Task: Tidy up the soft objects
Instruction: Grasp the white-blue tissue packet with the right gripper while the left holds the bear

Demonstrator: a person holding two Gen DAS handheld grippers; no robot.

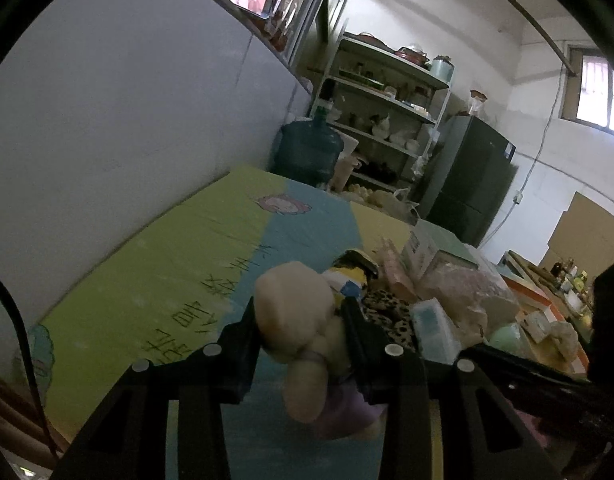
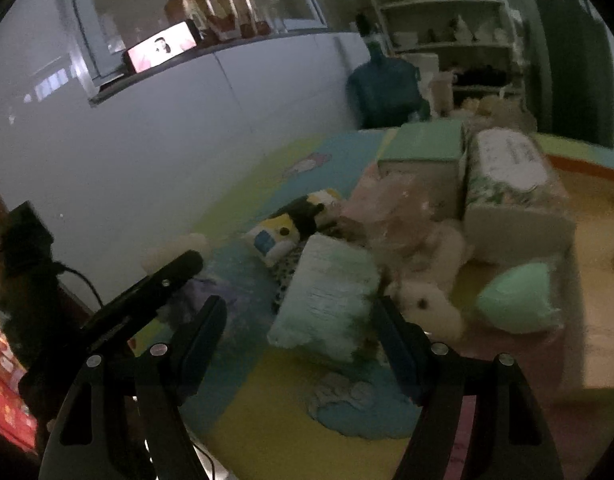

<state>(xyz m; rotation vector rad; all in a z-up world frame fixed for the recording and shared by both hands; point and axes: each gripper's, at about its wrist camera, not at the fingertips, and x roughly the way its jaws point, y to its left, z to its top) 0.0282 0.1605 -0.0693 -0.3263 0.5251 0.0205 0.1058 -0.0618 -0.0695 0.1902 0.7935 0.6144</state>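
Observation:
My left gripper [image 1: 301, 320] is shut on a cream plush toy [image 1: 295, 312] in a lilac garment, lifted above the colourful play mat [image 1: 167, 256]. Its pale head sticks up between the black fingers [image 1: 243, 340]. From the right wrist view the same toy shows as a pale shape [image 2: 175, 254] behind the left gripper's finger. My right gripper [image 2: 299, 320] stands open just in front of a pale green tissue pack [image 2: 327, 296], with nothing between its fingers. A white plush [image 2: 427, 304], a yellow-and-black plush [image 2: 291, 224] and a leopard-print cloth [image 1: 387, 312] lie in the pile beyond.
Boxes [image 2: 515, 192] and a green-topped box [image 2: 427, 148], a crinkled plastic bag [image 2: 391, 208] and a green sponge [image 2: 519, 304] crowd the mat's right side. A grey wall [image 1: 127, 120] runs along the left. A water jug [image 1: 309, 148], shelves [image 1: 387, 112] and a dark fridge [image 1: 471, 176] stand behind.

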